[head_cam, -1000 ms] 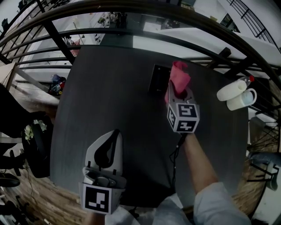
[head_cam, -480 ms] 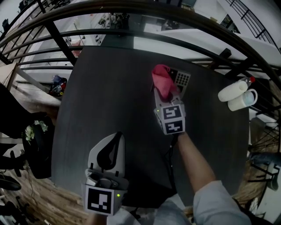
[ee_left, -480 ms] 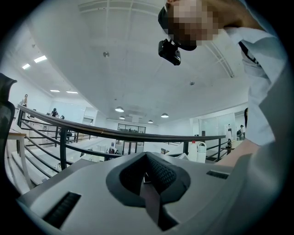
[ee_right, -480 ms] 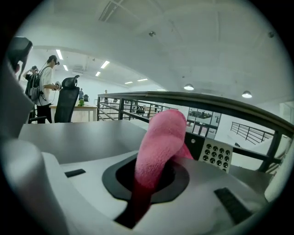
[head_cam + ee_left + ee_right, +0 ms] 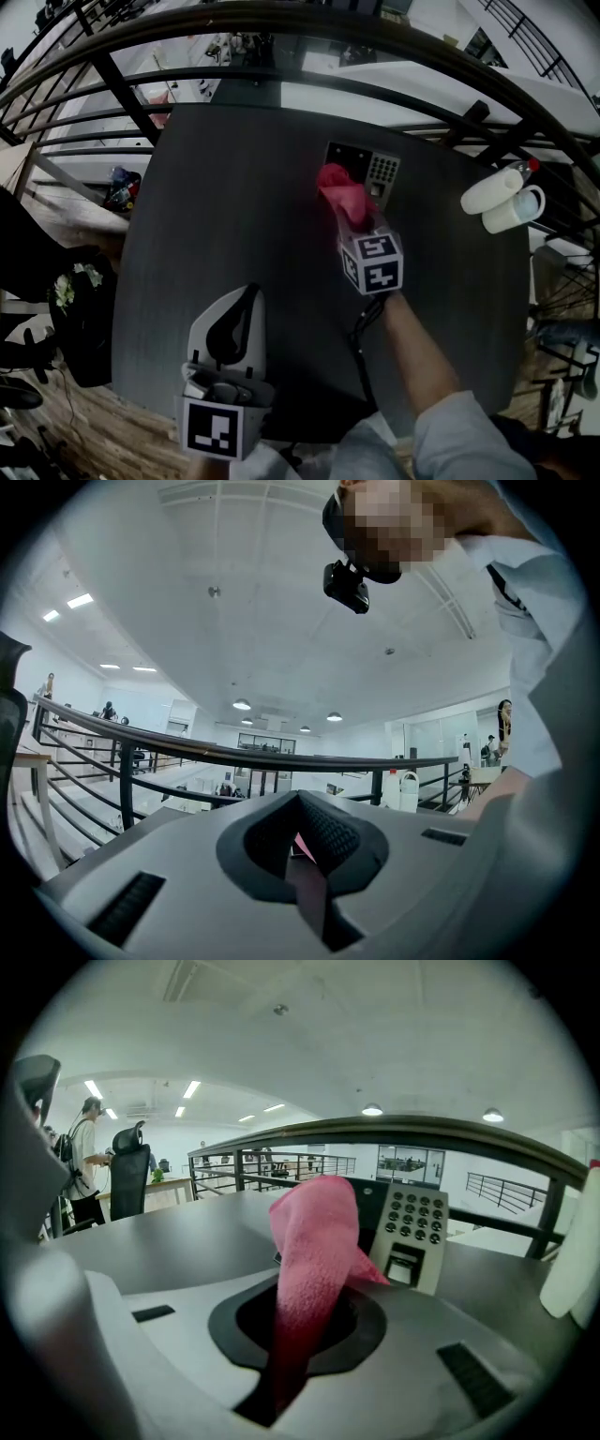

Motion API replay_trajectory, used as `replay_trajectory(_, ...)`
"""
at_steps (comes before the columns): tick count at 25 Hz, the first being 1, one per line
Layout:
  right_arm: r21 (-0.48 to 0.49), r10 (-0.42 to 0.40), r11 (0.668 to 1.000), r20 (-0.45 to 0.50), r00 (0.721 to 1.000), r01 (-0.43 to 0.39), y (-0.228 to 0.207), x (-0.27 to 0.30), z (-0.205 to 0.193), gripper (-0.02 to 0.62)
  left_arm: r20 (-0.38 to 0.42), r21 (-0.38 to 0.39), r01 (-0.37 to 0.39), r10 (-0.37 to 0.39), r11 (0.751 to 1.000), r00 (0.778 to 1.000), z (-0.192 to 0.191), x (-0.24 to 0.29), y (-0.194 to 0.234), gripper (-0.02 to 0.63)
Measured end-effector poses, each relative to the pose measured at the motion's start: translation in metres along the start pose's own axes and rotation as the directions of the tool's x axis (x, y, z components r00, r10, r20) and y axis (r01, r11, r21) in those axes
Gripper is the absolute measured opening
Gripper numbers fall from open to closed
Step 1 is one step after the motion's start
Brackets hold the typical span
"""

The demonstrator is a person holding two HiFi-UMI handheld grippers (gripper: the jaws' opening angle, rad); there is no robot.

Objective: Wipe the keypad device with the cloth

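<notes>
Right tool [image 5: 360, 217] holds the pink cloth [image 5: 339, 186] on the keypad device [image 5: 385, 170]

The left tool [image 5: 247, 291] is over the near part of the dark surface [image 5: 234, 187], its jaws together and nothing between them; the right tool's jaws grip the cloth, which covers part of the device's dark left half at the far edge; a white mug [image 5: 514, 208] stands well apart at the right.

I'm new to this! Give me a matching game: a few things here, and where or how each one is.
1. cloth
2. keypad device
3. mug
4. left gripper

a. shut, holding nothing
b. white, off to the right
c. pink, clamped in the right gripper
d. grey buttons, at the table's far side

Pairs: 1-c, 2-d, 3-b, 4-a
</notes>
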State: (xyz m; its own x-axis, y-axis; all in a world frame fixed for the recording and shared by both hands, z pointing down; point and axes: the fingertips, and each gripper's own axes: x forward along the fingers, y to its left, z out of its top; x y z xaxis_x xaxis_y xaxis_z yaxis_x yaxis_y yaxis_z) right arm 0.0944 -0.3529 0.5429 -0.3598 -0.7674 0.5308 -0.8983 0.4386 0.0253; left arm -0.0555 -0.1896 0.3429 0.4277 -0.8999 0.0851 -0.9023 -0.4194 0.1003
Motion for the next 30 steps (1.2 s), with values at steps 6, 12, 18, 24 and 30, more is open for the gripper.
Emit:
replay_trajectory(6,0.053,-0.069,0.996,-0.014,0.998,0.07,-0.037,-0.019,-0.015,0.031,0.004,-0.001,0.013,-0.013,1.0,1.0,0.002,0.005,-0.006,0.003)
replay_trajectory(12,0.093,-0.129,0.987,-0.033,0.991,0.132,-0.067,-0.043,-0.028,0.031,0.003,0.021,0.004,-0.004,1.0,1.0,0.004,0.004,-0.005,0.003)
replay_trajectory(18,0.054,-0.183,0.982,0.016,0.983,0.182,-0.09,-0.073,-0.008,0.031,0.013,0.018,-0.01,0.01,1.0,1.0,0.009,0.005,0.002,0.003)
replay_trajectory(24,-0.054,-0.211,0.974,0.146,0.967,0.221,-0.098,-0.089,0.046,0.031,0.02,0.016,-0.01,0.01,1.0,1.0,0.011,0.008,0.0,0.003)
replay_trajectory(30,-0.24,-0.18,0.941,0.237,0.955,0.237,-0.084,-0.075,0.099,0.031,0.02,0.011,-0.014,0.013,1.0,1.0,0.01,0.005,0.001,0.003)
